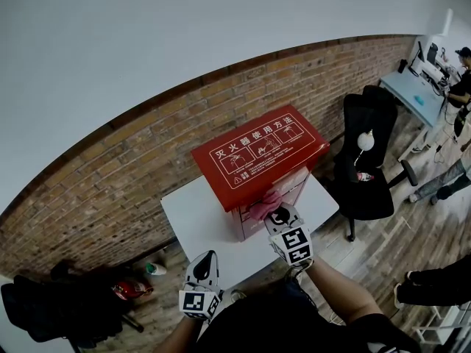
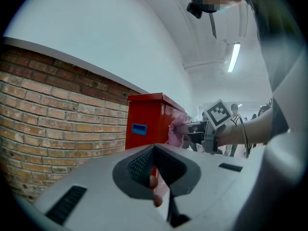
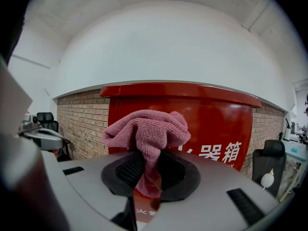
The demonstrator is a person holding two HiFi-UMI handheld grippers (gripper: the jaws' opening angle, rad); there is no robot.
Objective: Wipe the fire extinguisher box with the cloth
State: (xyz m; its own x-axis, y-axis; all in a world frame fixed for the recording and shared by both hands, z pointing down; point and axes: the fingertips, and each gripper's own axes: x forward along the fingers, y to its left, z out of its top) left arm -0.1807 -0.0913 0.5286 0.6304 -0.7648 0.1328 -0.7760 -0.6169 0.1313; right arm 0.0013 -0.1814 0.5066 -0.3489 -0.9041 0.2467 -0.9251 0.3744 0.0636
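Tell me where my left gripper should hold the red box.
Probably the lid, at its overhanging left edge, approached from the left: that thin lip fits the jaws, the body looks too wide, and the right gripper holds the cloth at the front.

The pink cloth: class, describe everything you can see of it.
The cloth is pink, looped terry-like fabric, crumpled into a bunch. Its lower tail is pinched between the shut jaws of the right hand-held gripper; the bunched top rises above them, pressed to the front of the red fire extinguisher box.

Lower front of fire extinguisher box (image 3: 216,119) — behind right gripper (image 3: 149,174).
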